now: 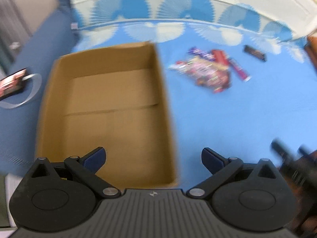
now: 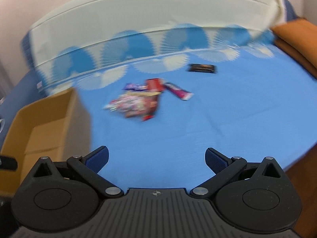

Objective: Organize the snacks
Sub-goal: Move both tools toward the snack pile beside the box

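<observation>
Snacks (image 1: 206, 71): a loose pile of wrapped items lies on the blue cloth (image 1: 227, 119) of the desk, well to the right of the cardboard box (image 1: 111, 107). Both views are motion-blurred; wrapper print cannot be read. A pink-and-red bar (image 2: 178, 92) lies just beside the pile on its right. A dark wrapped bar (image 2: 202, 68) lies apart, farther back, near the white fan pattern along the cloth's far edge.

Cardboard box: open at the top, nothing visible on its floor.

Left hand-held gripper (image 1: 153, 159): jaws spread wide, holding nothing, above the near end of the box and the cloth beside it.

Right hand-held gripper (image 2: 157, 160): jaws spread wide, holding nothing, above bare cloth, short of the pile. The box stands at the left edge of its view.

An orange cushion (image 2: 297, 37) sits at the far right. A clear tape roll (image 1: 29, 91) rests left of the box.
</observation>
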{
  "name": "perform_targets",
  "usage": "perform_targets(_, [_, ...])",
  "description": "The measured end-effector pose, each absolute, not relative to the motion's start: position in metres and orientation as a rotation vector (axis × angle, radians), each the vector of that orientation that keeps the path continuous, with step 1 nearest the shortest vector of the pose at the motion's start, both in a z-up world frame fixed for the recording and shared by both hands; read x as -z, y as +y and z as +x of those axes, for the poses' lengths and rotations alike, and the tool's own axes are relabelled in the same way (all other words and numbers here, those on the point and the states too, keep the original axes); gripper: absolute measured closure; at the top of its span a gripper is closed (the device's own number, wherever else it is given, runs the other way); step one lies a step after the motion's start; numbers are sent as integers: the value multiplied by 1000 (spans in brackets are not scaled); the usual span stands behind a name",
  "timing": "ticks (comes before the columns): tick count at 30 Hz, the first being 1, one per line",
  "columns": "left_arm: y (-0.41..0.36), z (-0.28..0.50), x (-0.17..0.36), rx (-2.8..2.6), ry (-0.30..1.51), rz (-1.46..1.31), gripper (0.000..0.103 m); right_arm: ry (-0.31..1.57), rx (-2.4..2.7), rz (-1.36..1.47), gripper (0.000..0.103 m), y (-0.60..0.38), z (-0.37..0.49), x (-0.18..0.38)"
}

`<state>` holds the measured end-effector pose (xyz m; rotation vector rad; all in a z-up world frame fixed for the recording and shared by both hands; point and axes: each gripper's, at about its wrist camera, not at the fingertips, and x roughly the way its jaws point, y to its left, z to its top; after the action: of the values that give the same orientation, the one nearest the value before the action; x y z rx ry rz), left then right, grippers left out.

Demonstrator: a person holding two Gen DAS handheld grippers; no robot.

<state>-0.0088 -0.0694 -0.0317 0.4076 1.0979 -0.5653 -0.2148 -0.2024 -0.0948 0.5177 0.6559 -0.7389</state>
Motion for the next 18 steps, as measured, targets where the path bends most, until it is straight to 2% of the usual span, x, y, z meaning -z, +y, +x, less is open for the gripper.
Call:
perform_targets(4, [-167, 26, 51, 611, 1118, 333, 0, 663, 805, 547, 0, -252, -219, 112])
perform_targets(9, [-294, 90, 120, 573, 1144, 387, 0, 693, 875, 595, 0, -314, -215, 140])
perform_targets(13, [-347, 139, 176, 461, 1223, 377, 0, 706, 896, 637, 0, -354, -207, 164])
perform_targets(18, [-365, 176, 220, 399, 1269, 329, 0, 740, 876, 650, 0, -379, -189, 190])
